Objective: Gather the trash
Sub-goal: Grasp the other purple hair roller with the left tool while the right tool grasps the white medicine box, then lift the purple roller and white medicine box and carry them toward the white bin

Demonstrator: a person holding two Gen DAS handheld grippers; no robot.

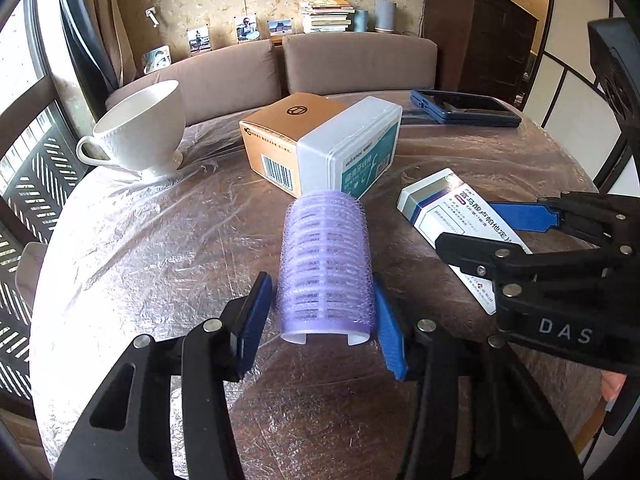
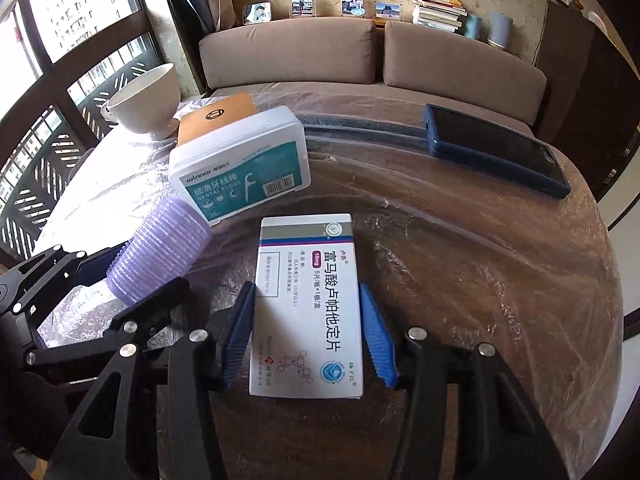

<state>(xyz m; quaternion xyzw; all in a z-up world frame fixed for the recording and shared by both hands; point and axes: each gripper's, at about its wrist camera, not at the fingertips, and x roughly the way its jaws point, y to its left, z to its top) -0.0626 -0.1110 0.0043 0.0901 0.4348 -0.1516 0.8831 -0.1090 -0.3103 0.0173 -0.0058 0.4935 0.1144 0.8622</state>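
A purple hair roller (image 1: 326,266) lies on the plastic-covered round table (image 1: 160,248). My left gripper (image 1: 320,320) straddles its near end, blue fingers (image 1: 256,316) close on both sides; contact is unclear. It also shows in the right wrist view (image 2: 160,248). A white medicine box (image 2: 306,300) lies flat between the blue fingers (image 2: 240,332) of my right gripper (image 2: 306,336), which sit against or very near its long edges. In the left wrist view the medicine box (image 1: 440,208) lies under the right gripper (image 1: 520,232).
A white dental floss box (image 2: 240,164) leans on an orange carton (image 1: 276,132) behind the roller. A white cup (image 1: 144,124) stands at the left. A dark blue phone (image 2: 496,150) lies at the far right. A brown sofa (image 2: 360,56) is beyond the table.
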